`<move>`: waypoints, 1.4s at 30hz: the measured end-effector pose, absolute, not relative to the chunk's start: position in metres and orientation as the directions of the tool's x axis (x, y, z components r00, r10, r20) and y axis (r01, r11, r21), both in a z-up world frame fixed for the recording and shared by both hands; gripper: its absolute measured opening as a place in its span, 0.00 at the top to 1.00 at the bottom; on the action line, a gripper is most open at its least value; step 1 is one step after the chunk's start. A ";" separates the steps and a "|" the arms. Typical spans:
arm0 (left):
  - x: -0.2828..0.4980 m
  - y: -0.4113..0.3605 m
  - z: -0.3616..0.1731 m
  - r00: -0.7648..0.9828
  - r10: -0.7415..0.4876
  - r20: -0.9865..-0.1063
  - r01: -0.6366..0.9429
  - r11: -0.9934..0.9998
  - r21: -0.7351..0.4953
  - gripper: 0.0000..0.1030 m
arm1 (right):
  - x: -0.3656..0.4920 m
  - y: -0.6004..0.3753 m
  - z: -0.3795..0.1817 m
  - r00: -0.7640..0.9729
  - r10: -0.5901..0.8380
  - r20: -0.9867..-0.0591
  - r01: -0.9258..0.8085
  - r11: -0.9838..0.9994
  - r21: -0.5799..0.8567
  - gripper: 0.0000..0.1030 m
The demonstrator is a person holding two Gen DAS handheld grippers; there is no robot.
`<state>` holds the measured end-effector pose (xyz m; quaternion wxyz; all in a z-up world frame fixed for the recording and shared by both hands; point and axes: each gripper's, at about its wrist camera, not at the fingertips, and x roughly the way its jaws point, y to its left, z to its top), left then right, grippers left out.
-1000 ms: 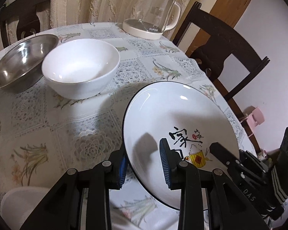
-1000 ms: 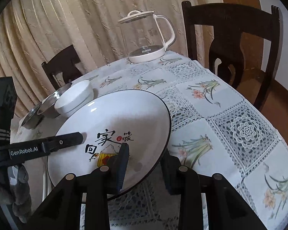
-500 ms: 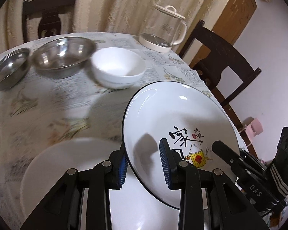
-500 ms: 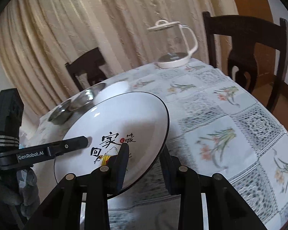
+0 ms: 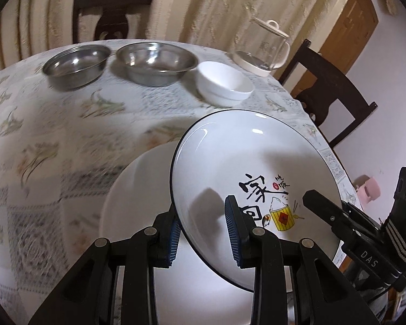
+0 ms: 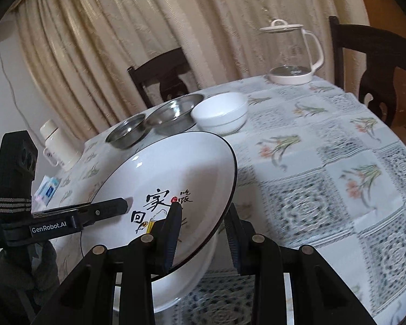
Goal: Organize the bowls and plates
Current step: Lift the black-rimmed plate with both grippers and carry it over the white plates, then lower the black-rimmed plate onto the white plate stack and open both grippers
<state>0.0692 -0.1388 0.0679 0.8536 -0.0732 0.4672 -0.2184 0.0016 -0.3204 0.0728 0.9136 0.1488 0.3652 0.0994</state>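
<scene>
A round table under a floral lace-pattern cloth stands before cream curtains, with dark chairs around it. The left gripper pinches the near-left rim of the decorated plate, one pad above and one below; the right gripper pinches the opposite edge the same way, so the plate hangs between both, tilted, clear of the cloth. Directly beneath and slightly left lies a plain white plate (the likely stacking spot), so the move ahead looks to be mostly downward, with neither hand nearer than the other. The carried plate is glossy white with a thin black rim, black brush characters and a small yellow cartoon. Farther back sit two steel bowls, a white bowl and a glass kettle.
</scene>
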 end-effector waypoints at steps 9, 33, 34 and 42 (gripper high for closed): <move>0.056 -0.109 0.053 0.456 -0.430 -0.779 0.266 0.901 -0.342 0.69 | -0.002 -0.296 0.065 0.679 0.317 -0.662 -0.111 0.936 0.335 0.67; 0.060 -0.103 0.045 0.368 -0.442 -0.818 0.241 0.895 -0.375 0.67 | 0.002 -0.290 0.052 0.649 0.319 -0.690 -0.092 0.934 0.345 0.67; 0.060 -0.103 0.045 0.362 -0.444 -0.819 0.241 0.894 -0.378 0.67 | 0.002 -0.291 0.052 0.650 0.319 -0.690 -0.091 0.934 0.347 0.67; 0.057 -0.090 0.061 0.392 -0.442 -0.806 0.241 0.896 -0.374 0.58 | 0.002 -0.290 0.053 0.649 0.325 -0.688 -0.090 0.930 0.355 0.67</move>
